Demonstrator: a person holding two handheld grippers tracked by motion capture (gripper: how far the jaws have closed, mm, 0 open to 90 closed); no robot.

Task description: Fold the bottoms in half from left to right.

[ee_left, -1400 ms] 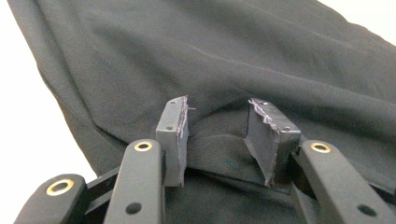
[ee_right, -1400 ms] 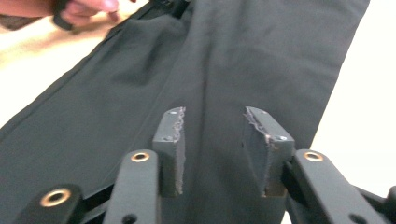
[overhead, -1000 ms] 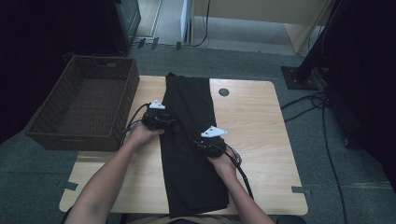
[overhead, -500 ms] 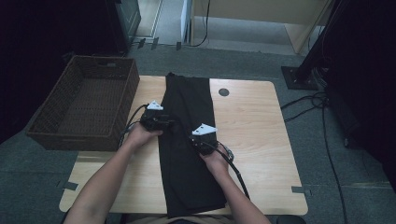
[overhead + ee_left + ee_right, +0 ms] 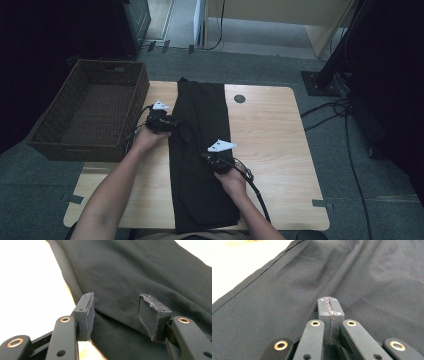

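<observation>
Down the middle of the pale wooden table (image 5: 270, 135) lay a long black folded cloth garment (image 5: 202, 150), running from the far edge to the near edge, where it hung just over the rim. At its left border, about a third of the way from the far end, sat the left gripper (image 5: 172, 124), held in the person's left hand (image 5: 147, 137); its jaws stood apart and had just been opening, with the garment's folded left edge lying between the pads (image 5: 88, 312) but not pinched. Toward the garment's right side and nearer the person rested the right gripper (image 5: 207, 159) in the right hand (image 5: 231, 180); its jaws were pressed together, pad against pad, low over the fabric, and whether any cloth was caught between them I could not tell. A dark brown woven wicker basket (image 5: 90, 112) stood to the left, overhanging the table's left edge. A small round dark hole (image 5: 239, 98) marked the tabletop just right of the garment's far end.
</observation>
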